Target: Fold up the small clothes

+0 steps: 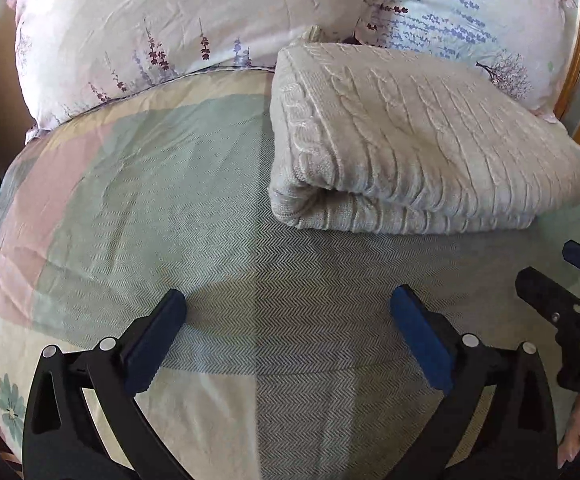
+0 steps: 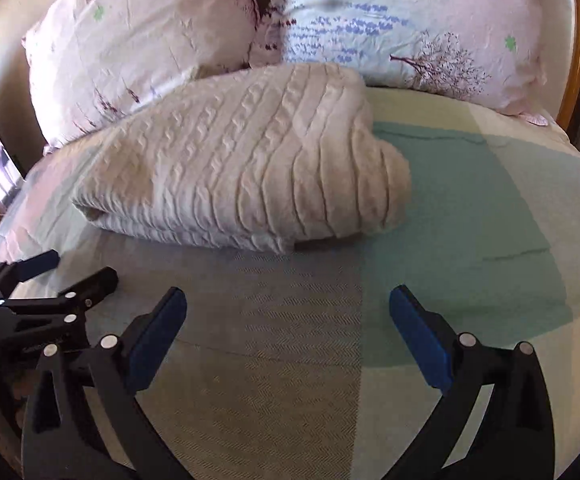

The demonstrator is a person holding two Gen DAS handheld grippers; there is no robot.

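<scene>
A cream cable-knit sweater [image 1: 418, 140] lies folded into a thick rectangle on the bed, ahead and to the right in the left wrist view. It also shows in the right wrist view [image 2: 241, 168], ahead and to the left. My left gripper [image 1: 287, 312] is open and empty above the bedspread, short of the sweater. My right gripper [image 2: 287, 312] is open and empty, also short of the sweater. The right gripper [image 1: 562, 276] shows at the right edge of the left wrist view, and the left gripper [image 2: 65, 276] at the left edge of the right wrist view.
The bedspread [image 1: 149, 200] has pastel green, pink and grey herringbone blocks. Two floral pillows [image 1: 161, 32] [image 2: 410, 20] lean behind the sweater. A wooden bed frame [image 1: 578, 80] runs along the right edge.
</scene>
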